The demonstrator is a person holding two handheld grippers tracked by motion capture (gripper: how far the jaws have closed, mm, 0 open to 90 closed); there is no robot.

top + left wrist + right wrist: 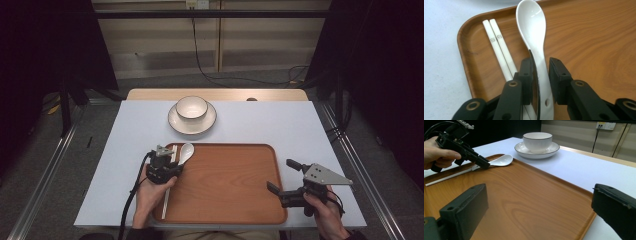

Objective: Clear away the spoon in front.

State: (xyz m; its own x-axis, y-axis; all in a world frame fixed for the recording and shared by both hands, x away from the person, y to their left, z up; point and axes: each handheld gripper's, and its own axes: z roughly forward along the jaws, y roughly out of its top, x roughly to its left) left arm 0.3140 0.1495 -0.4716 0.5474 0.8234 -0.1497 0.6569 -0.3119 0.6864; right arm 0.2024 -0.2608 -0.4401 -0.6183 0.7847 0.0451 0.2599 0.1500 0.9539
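A white ceramic spoon [186, 151] [531, 22] lies at the far left corner of a wooden tray [225, 185], bowl end pointing away from me. My left gripper [173, 159] [541, 67] is shut on the spoon's handle, one jaw against each side. Two white chopsticks [499, 47] [167, 197] lie side by side along the tray's left rim, just left of the spoon. My right gripper [280, 175] [540, 195] stands wide open over the tray's right edge, nothing between its jaws. The right gripper view shows the left gripper [485, 163] at the spoon [501, 160].
A white bowl [191, 107] [537, 141] with a dark rim sits on a matching saucer [175, 122] beyond the tray, on the pale table [300, 130]. The tray's middle [524, 195] is bare wood. Dark curtains and floor rails flank the table.
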